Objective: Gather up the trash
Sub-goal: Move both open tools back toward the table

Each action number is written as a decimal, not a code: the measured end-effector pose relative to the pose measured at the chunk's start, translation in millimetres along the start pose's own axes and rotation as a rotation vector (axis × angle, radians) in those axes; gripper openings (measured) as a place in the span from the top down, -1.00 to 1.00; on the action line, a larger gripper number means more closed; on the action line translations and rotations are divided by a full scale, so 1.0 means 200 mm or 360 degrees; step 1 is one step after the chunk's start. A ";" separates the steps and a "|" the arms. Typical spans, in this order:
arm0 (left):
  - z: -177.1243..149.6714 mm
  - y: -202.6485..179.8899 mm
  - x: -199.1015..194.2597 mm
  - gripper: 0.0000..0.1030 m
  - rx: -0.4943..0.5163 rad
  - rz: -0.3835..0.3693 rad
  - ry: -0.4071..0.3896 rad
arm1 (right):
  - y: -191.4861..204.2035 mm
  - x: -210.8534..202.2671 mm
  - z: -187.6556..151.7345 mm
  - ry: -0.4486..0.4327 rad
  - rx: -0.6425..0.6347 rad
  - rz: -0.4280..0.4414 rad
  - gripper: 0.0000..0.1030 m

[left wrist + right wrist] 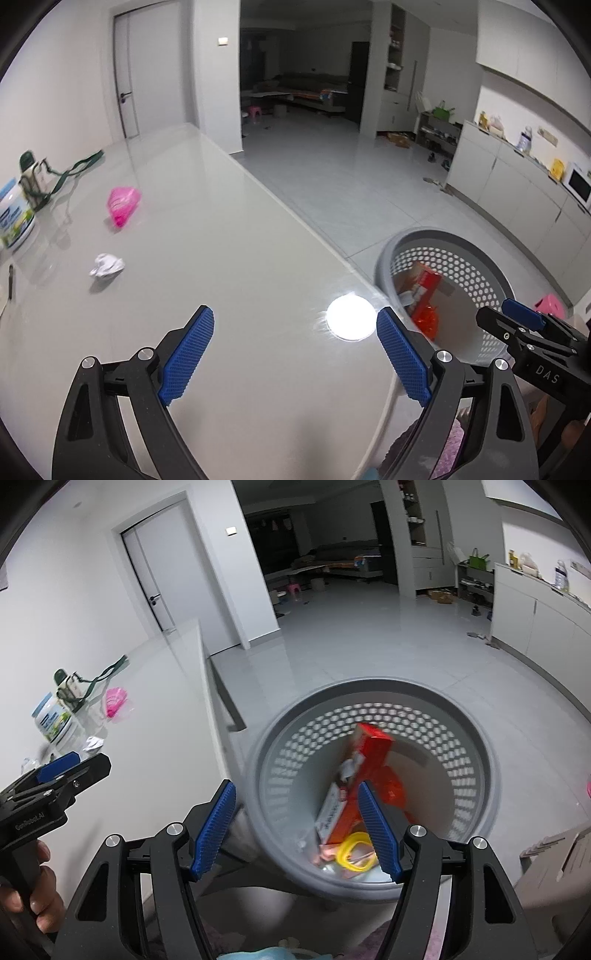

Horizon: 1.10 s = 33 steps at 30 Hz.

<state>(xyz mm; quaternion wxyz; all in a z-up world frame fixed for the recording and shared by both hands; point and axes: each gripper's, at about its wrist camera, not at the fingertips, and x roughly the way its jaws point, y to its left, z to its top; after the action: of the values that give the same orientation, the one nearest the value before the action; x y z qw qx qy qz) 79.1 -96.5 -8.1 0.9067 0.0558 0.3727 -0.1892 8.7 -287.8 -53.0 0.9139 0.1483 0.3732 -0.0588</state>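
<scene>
A grey perforated basket (472, 716) stands on the floor beside the table; it holds a red carton (369, 749), a yellow ring (356, 851) and other scraps. It also shows in the left wrist view (476, 269). My right gripper (297, 829) is open and empty above the basket's near rim. My left gripper (295, 354) is open and empty over the glossy table (221, 258). On the table, far left, lie a pink plastic bag (123, 205) and a crumpled white paper (106, 266).
A white tub (13, 218) and a bottle in a pouch with a green strap (35, 177) stand at the table's left edge. A lamp glare (350, 317) marks the table near its right edge. A pink stool (550, 303) stands behind the basket.
</scene>
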 end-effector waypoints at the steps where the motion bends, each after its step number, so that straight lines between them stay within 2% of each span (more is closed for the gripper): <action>1: -0.01 0.04 -0.01 -0.71 -0.0020 0.0012 -0.0002 | 0.03 0.01 0.00 0.0008 -0.0011 0.0013 -0.28; 19: -0.19 0.64 -0.16 -0.75 -0.0225 0.0209 -0.0018 | 0.63 0.15 0.00 0.0069 -0.0294 0.0173 -0.35; 33: -0.28 1.07 -0.28 -0.76 -0.0404 0.0407 -0.0062 | 1.19 0.31 -0.01 0.0143 -0.0586 0.0374 -0.35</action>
<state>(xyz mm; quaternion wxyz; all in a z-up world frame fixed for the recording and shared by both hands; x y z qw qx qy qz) 87.8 130.8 -17.2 0.9302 -0.0158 0.3658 -0.0249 103.3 -61.3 -43.5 0.9087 0.0237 0.3980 0.1240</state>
